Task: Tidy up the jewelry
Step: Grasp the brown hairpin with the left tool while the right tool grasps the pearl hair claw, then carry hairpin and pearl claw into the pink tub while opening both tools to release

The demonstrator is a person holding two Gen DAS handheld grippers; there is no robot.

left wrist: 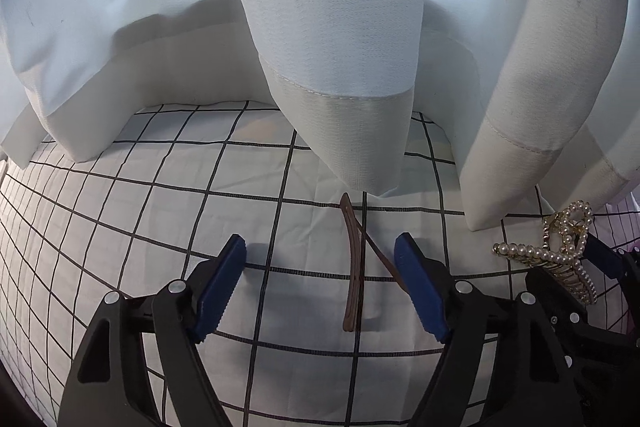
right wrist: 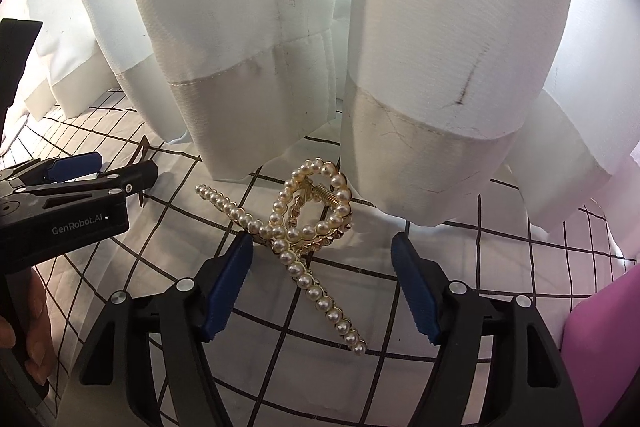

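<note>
Hanging curtain (left wrist: 336, 67) crowds brown clip (left wrist: 354, 267), pearl clip (right wrist: 308, 223).

Pretty bright in both shots, with daylight coming through the white curtains (left wrist: 328, 27) at the back, so they glow cool blue-white. The right view blows out near the top corners and right edge. Soft shadows fall on the checked cloth (left wrist: 120, 211). Heavy fisheye bend curves the grid lines, and a dark vignette rings the corners. Focus is sharp mid-frame.
</note>
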